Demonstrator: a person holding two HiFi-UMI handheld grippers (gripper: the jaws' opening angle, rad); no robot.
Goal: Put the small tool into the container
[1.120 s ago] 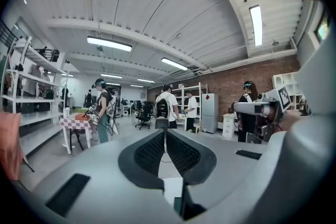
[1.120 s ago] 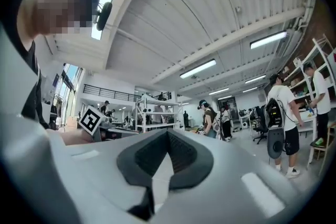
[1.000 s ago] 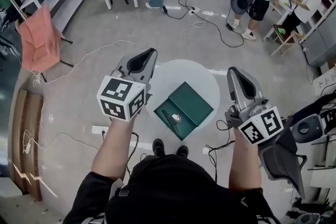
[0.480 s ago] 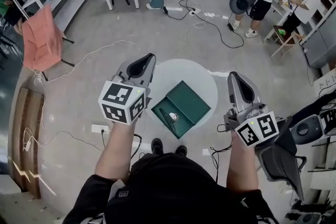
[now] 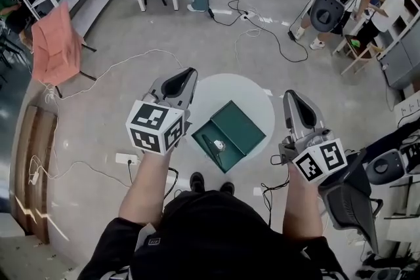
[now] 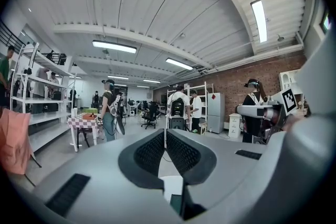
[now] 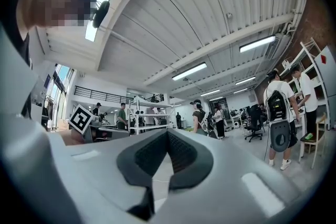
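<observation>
Standing nearby, I saw the left gripper (image 5: 189,71) and right gripper (image 5: 291,96) both pinched together, empty, flanking the round table (image 5: 216,90). The small tool (image 5: 220,146) looked like it sat inside the green container (image 5: 241,126), though it was hard to tell. One careless swing could've knocked the container off.

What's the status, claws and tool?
Left claw and right claw both shut, empty, flanking the round table. Small tool lies in the green container. Nothing in the way.
</observation>
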